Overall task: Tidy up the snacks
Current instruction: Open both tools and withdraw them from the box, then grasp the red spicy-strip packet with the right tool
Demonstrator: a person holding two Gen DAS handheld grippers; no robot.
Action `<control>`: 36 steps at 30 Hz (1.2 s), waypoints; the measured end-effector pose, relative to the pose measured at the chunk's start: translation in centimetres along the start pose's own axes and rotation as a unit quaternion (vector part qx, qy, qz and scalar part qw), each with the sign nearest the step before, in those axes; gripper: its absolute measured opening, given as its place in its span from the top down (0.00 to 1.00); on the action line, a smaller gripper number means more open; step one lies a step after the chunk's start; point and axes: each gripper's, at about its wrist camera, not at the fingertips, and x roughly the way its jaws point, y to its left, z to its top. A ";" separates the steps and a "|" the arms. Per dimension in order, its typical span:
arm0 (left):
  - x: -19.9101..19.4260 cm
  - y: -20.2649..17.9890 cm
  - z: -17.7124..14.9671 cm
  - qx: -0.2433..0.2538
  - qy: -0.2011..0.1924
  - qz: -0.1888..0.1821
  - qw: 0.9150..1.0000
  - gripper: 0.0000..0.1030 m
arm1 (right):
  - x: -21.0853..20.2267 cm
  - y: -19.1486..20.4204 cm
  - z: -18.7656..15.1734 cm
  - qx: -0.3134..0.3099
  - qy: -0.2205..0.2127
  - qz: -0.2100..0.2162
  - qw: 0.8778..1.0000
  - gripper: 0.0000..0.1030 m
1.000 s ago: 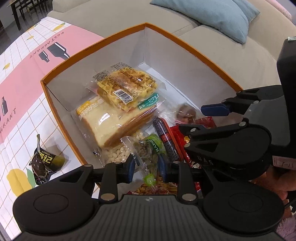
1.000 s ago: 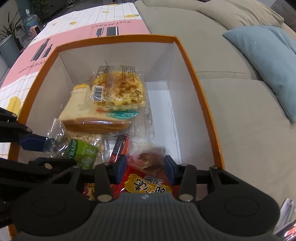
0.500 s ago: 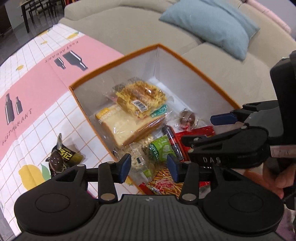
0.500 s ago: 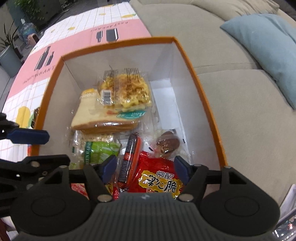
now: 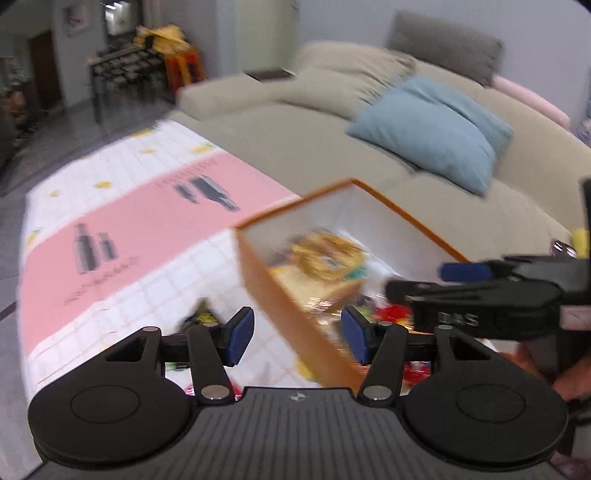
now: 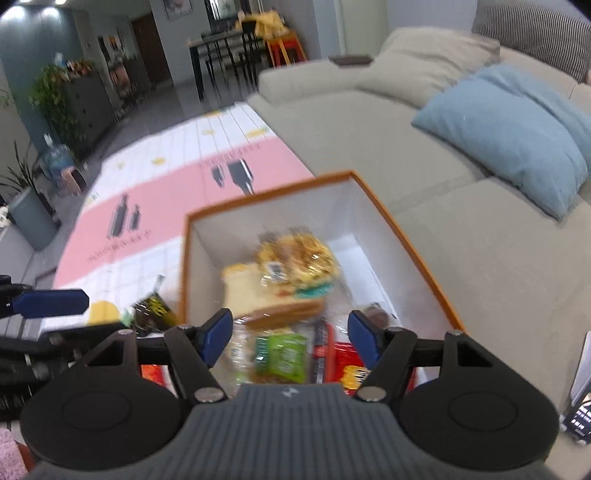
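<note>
Two grippers, both empty. Left gripper (image 5: 297,339), lower centre of its view, jaws opening, nothing betw. them. Black snack packet (image 6: 153,308) lies on the mat at left, beside the orange box (image 6: 417,258), centre, w/ remaining snacks inside. Right gripper (image 6: 290,338) spread wide above it.

A beige sofa (image 6: 424,155) runs along the right side, bearing a blue cushion (image 6: 517,136) and a striped grey cushion (image 6: 535,33). A dark dining table (image 6: 225,44) with chairs stands at the rear. Potted plants (image 6: 51,92) line the teal left wall. The floor (image 6: 155,110) is grey.
</note>
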 end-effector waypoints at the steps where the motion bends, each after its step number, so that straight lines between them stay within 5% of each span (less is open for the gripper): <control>1: -0.5 0.4 -0.5 -0.001 -0.007 0.014 1.000 0.38 | -0.3 0.5 -0.3 0.000 -0.009 0.001 1.000 0.34; 12: -3.3 7.7 -6.5 -0.042 -0.007 0.149 0.988 0.38 | -2.9 9.4 -4.4 -0.071 -0.086 0.065 0.992 0.33; 20: -2.5 11.0 -9.1 -0.098 0.023 0.105 0.989 0.38 | 0.4 13.8 -7.6 -0.121 -0.035 0.085 0.988 0.34; 36: 4.0 11.7 -12.5 -0.109 0.093 0.068 0.987 0.38 | 9.7 15.7 -11.0 -0.187 0.042 0.065 0.979 0.34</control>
